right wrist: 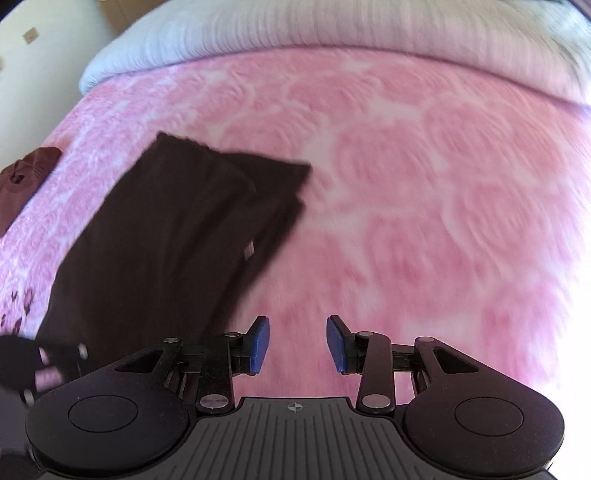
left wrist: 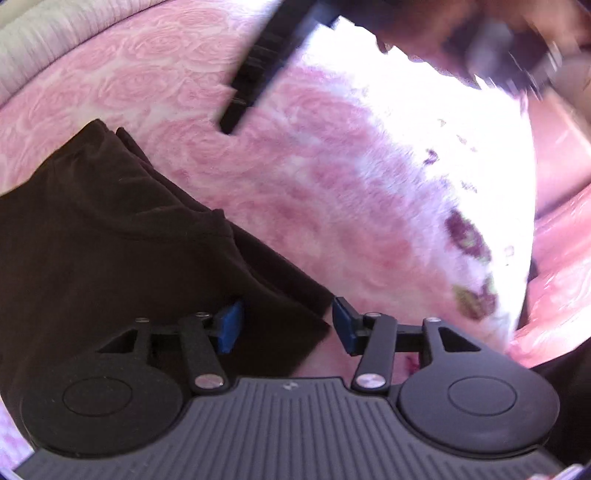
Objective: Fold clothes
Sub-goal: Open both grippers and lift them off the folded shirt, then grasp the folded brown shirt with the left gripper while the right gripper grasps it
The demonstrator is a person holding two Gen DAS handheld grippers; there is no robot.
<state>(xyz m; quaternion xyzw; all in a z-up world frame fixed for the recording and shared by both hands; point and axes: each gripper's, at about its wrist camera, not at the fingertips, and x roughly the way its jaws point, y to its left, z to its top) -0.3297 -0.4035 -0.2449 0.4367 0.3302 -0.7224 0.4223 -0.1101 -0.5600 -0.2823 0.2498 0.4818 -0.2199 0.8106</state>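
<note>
A dark brown garment [left wrist: 122, 236] lies folded on the pink rose-patterned bedspread [left wrist: 295, 192]. My left gripper [left wrist: 286, 326] stands open just above the garment's near corner, its left blue pad over the cloth and nothing between the fingers. In the right wrist view the same garment [right wrist: 166, 236] lies as a long folded strip to the left. My right gripper [right wrist: 297, 345] is open over bare bedspread [right wrist: 424, 206], to the right of the garment. The other gripper's black finger [left wrist: 258, 62] crosses the top of the left wrist view, blurred.
A white ribbed pillow [right wrist: 332, 26] runs along the far edge of the bed. A maroon garment [right wrist: 26, 173] is bunched at the bed's left edge. Bright sunlight washes out the bedspread's right side [left wrist: 424, 110]. A pale wall [right wrist: 37, 55] stands beyond the bed.
</note>
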